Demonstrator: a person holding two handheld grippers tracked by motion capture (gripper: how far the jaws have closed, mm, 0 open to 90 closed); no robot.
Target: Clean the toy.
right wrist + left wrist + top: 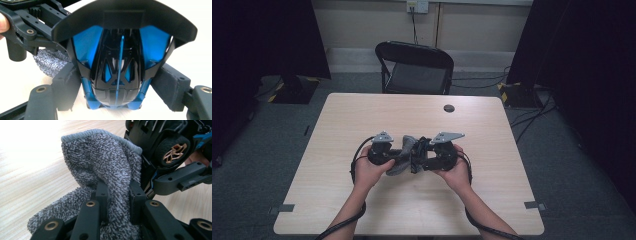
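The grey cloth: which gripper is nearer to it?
Left. The left gripper is clamped on the grey cloth; the right gripper holds the blue toy car just beside it.

grey looped terry cloth [100,165]; glossy blue-black plastic toy car [117,75]; matt pale wood-grain table [362,115].

A grey terry cloth [100,167] with a stitched hem stood bunched and folded, pinched between black jaws and raised above the pale wooden table [362,115] near its middle. Just beside it, a glossy blue-and-black toy car [117,72] with a black spoiler and a copper-spoked wheel was clamped by its flanks between padded jaws.
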